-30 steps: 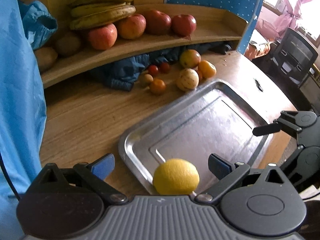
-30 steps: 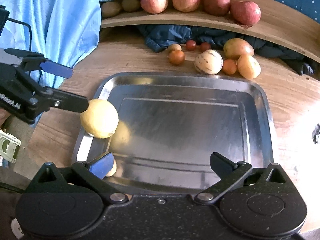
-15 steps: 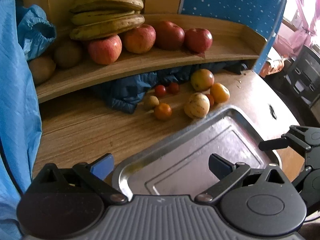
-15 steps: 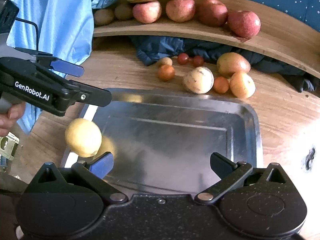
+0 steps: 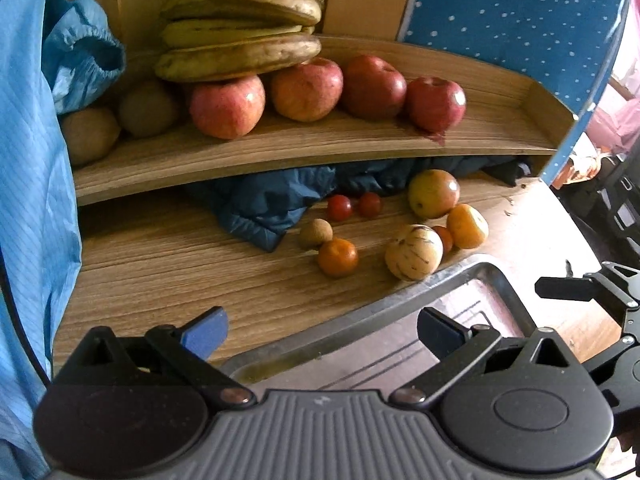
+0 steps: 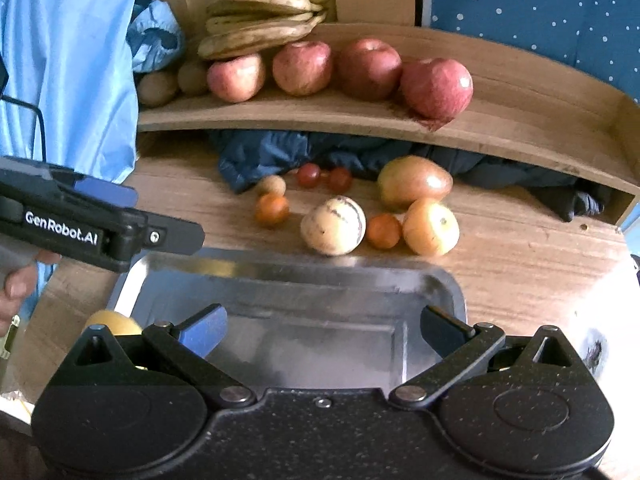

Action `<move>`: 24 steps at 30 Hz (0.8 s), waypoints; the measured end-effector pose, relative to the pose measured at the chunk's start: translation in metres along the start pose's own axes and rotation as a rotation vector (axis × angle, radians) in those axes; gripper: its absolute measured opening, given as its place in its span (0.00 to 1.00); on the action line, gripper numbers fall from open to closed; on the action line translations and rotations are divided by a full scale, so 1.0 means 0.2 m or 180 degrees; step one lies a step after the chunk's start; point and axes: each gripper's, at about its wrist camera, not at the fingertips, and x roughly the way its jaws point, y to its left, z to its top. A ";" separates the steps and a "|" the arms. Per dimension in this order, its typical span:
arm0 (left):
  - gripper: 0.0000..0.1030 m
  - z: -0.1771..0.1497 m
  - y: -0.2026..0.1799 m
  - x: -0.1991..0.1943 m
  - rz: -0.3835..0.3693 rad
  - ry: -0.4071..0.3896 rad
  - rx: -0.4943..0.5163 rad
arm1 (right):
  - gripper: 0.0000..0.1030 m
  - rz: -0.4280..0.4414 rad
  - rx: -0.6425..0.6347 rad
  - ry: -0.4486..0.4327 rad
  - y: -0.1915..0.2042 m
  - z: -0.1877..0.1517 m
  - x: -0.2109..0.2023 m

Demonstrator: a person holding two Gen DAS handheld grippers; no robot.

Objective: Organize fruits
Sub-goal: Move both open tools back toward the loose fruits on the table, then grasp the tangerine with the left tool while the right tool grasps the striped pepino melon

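Both the left hand-held gripper (image 5: 322, 330) and the right hand-held gripper (image 6: 324, 326) are spread and empty, and the round striped cream melon (image 6: 333, 225) lies ahead on the wooden surface (image 6: 520, 264), just beyond the steel tray (image 6: 304, 270), nearer the right one

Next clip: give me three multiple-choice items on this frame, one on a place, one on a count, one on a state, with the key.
1. Where does the yellow fruit lie?
A. on the shelf
B. at the tray's near left corner
C. in the right gripper

2. How many apples stand on the shelf?
A. two
B. four
C. six

3. How do the left gripper's jaws stand?
A. open and empty
B. shut on a banana
C. shut on the cloth

Key: 1 B, the right wrist view shows it on the tray behind the right gripper's left finger; 2 B, four red apples sit in a row under the bananas; 3 A, its fingers are spread with nothing between them.
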 end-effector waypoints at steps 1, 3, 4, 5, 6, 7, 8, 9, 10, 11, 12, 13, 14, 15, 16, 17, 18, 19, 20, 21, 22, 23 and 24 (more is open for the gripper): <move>1.00 0.00 0.00 0.01 0.0014 0.0006 -0.0014 | 0.99 0.0002 -0.0002 -0.0012 0.00 0.00 0.01; 1.00 0.01 0.00 0.02 0.0045 0.0019 -0.0039 | 0.99 -0.0001 -0.0006 -0.0026 -0.01 0.02 0.02; 1.00 0.02 0.01 0.03 0.0060 0.0022 -0.0049 | 0.99 -0.0008 -0.0019 -0.0034 -0.01 0.02 0.03; 1.00 0.02 0.01 0.04 0.0069 0.0029 -0.0057 | 0.99 -0.0022 -0.0042 -0.0038 -0.01 0.03 0.04; 1.00 0.03 0.01 0.05 0.0080 0.0037 -0.0061 | 0.99 -0.0039 -0.0078 -0.0045 0.00 0.03 0.05; 1.00 0.04 0.01 0.06 0.0091 0.0042 -0.0060 | 0.99 -0.0051 -0.0121 -0.0052 0.00 0.04 0.05; 1.00 0.04 0.01 0.07 0.0102 0.0043 -0.0059 | 0.99 -0.0061 -0.0156 -0.0055 0.01 0.04 0.06; 1.00 0.05 0.00 0.08 0.0109 0.0046 -0.0062 | 0.99 -0.0071 -0.0184 -0.0056 0.01 0.04 0.07; 1.00 0.06 0.00 0.09 0.0115 0.0048 -0.0065 | 0.99 -0.0082 -0.0211 -0.0060 0.01 0.05 0.08; 1.00 0.07 0.00 0.10 0.0122 0.0052 -0.0068 | 0.99 -0.0093 -0.0240 -0.0064 0.01 0.06 0.09; 1.00 0.09 -0.01 0.11 0.0132 0.0059 -0.0075 | 0.99 -0.0099 -0.0265 -0.0069 0.01 0.06 0.10; 1.00 0.09 -0.01 0.12 0.0142 0.0068 -0.0081 | 0.99 -0.0103 -0.0290 -0.0072 0.01 0.07 0.11; 1.00 0.10 -0.02 0.14 0.0157 0.0081 -0.0089 | 0.99 -0.0105 -0.0304 -0.0073 0.01 0.08 0.11; 1.00 0.11 -0.03 0.15 0.0192 0.0103 -0.0097 | 0.99 -0.0109 -0.0319 -0.0074 0.01 0.09 0.12; 1.00 0.12 -0.03 0.16 0.0239 0.0132 -0.0107 | 0.99 -0.0111 -0.0335 -0.0075 0.01 0.09 0.13; 1.00 0.13 -0.03 0.18 0.0260 0.0152 -0.0121 | 0.99 -0.0106 -0.0354 -0.0075 0.01 0.10 0.14; 1.00 0.13 -0.04 0.19 0.0265 0.0165 -0.0139 | 0.99 -0.0099 -0.0373 -0.0074 0.01 0.11 0.14; 1.00 0.14 -0.04 0.20 0.0275 0.0181 -0.0160 | 0.99 -0.0098 -0.0393 -0.0073 0.01 0.11 0.15; 1.00 0.14 -0.03 0.21 0.0298 0.0202 -0.0182 | 0.99 -0.0106 -0.0417 -0.0072 0.01 0.11 0.16; 1.00 0.15 -0.03 0.23 0.0329 0.0227 -0.0200 | 0.99 -0.0118 -0.0447 -0.0074 0.01 0.12 0.17; 1.00 0.15 -0.03 0.24 0.0358 0.0249 -0.0219 | 0.99 -0.0133 -0.0487 -0.0079 0.01 0.12 0.18; 1.00 0.16 -0.03 0.25 0.0376 0.0271 -0.0244 | 0.99 -0.0147 -0.0521 -0.0080 0.02 0.12 0.19; 1.00 0.16 -0.02 0.27 0.0374 0.0290 -0.0270 | 0.99 -0.0160 -0.0549 -0.0072 0.02 0.13 0.20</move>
